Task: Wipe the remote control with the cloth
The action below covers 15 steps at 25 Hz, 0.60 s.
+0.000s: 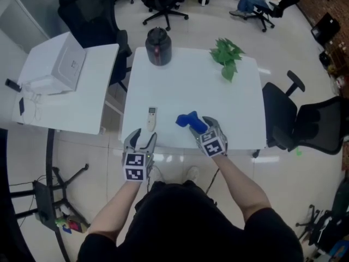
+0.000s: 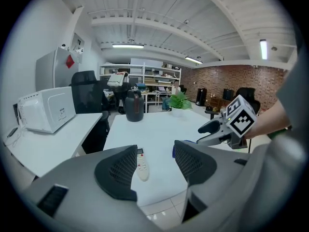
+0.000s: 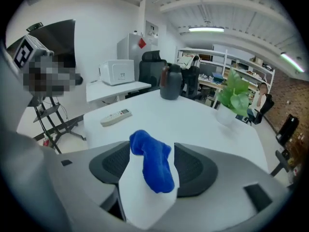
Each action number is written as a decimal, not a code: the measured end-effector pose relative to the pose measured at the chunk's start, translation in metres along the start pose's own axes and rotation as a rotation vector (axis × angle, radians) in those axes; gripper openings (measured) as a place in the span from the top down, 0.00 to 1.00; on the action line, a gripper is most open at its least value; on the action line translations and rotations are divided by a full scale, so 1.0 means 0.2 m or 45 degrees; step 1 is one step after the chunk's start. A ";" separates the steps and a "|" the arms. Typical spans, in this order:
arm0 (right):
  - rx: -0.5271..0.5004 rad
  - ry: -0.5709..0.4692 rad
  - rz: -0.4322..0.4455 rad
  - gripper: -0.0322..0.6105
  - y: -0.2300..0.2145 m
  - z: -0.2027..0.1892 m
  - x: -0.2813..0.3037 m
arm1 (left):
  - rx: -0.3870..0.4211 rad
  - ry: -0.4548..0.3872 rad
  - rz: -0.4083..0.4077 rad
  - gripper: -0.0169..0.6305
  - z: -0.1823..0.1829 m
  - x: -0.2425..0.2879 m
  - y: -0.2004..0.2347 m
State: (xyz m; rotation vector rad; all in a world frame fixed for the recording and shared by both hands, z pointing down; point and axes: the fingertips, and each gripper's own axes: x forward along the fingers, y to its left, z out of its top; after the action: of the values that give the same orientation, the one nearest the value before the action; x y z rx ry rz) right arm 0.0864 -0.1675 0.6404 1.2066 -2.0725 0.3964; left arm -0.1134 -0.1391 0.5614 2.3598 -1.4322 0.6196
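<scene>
Item count: two desks, one microwave, two grippers, one remote control, one jug, one cloth, one plant.

The side desk [image 1: 71,111] at far left carries the white microwave [image 1: 57,64]. The left gripper [image 1: 144,134] hovers at the near edge of the main desk [image 1: 191,86]. Its fingers [image 2: 118,170] stand apart and hold nothing.

The remote control [image 1: 152,117] lies flat on the main desk, just beyond the left gripper and left of the cloth. It is slim and white, with a small display at the far end and rows of buttons below it. The dark jug [image 1: 158,46] stands at the far edge.

The blue cloth [image 1: 189,120] is bunched on the desk between the spread fingers [image 3: 195,168] of the right gripper [image 1: 200,125], which do not clamp it. The green plant [image 1: 227,56] stands far right.
</scene>
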 end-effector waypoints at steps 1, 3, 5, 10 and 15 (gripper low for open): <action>0.004 -0.052 0.014 0.50 0.04 0.06 -0.07 | 0.003 -0.010 -0.013 0.59 0.02 0.00 -0.02; 0.014 -0.154 0.059 0.50 0.14 0.19 -0.21 | 0.012 -0.033 -0.048 0.59 0.05 0.00 -0.06; 0.036 -0.250 0.105 0.50 0.24 0.31 -0.35 | 0.021 -0.062 -0.091 0.59 0.09 -0.01 -0.12; 0.078 -0.398 0.134 0.67 0.38 0.45 -0.63 | 0.084 -0.160 -0.191 0.59 0.24 -0.13 -0.27; 0.087 -0.459 0.130 0.80 0.46 0.47 -0.79 | 0.135 -0.224 -0.226 0.66 0.33 -0.26 -0.35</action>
State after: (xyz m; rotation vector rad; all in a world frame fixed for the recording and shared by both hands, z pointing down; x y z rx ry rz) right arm 0.0202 -0.0722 0.4701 1.2909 -2.4526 0.3163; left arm -0.0583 -0.0993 0.4746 2.6460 -1.2665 0.4612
